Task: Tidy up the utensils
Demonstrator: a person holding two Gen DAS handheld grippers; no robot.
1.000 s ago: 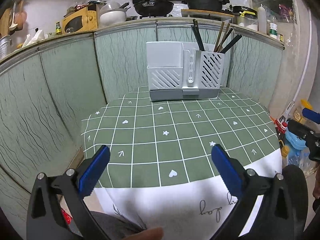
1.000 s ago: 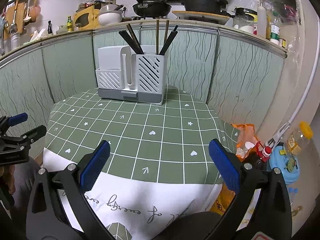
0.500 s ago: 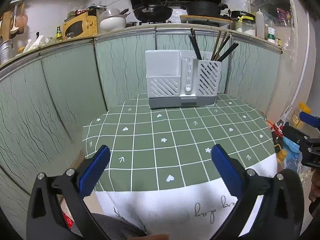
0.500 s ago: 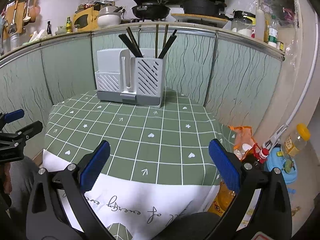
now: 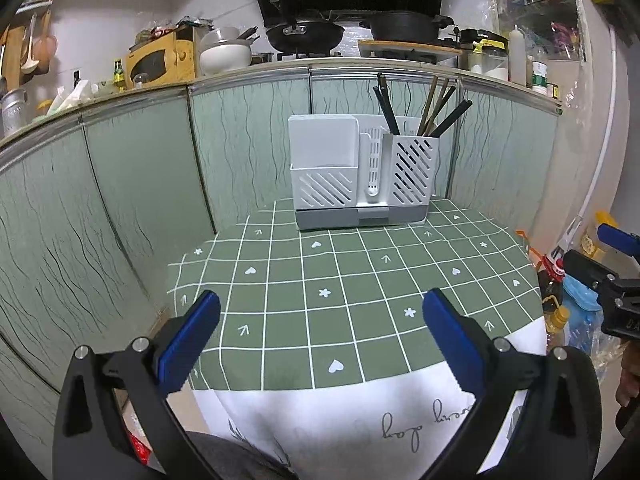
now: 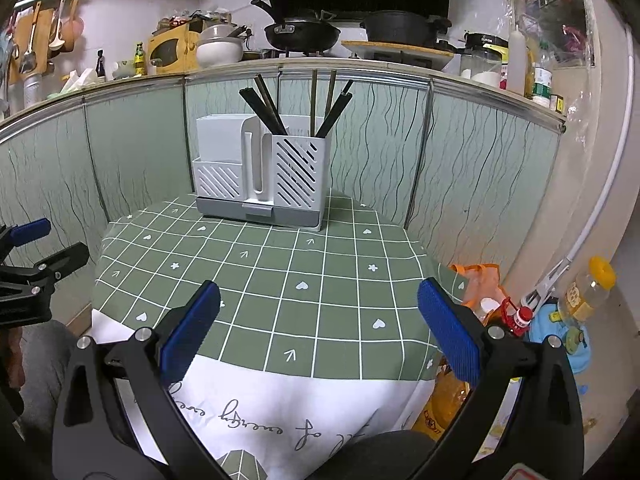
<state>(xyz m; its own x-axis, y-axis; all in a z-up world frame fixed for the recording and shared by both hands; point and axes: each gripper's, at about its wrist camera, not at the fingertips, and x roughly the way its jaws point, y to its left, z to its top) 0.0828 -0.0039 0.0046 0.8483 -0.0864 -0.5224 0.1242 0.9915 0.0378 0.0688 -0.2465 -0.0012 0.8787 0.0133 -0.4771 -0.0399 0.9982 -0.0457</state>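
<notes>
At the far edge of the table [image 5: 304,320], chopsticks [image 6: 264,104] stand in the holder's [image 6: 262,172] right slotted bin (thin, stiff, slick: pinch mid-shaft), left gripper [image 5: 320,318] and right gripper [image 6: 319,312] both spread, empty, near edge.

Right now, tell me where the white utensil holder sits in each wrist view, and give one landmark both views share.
Left wrist view: the white utensil holder stands just right of centre, at the far edge of the green checked tablecloth.
Right wrist view: the holder stands left of centre, turned so its right side shows.
Shared landmark: the dark chopsticks sticking up from its slotted right compartment.
</notes>
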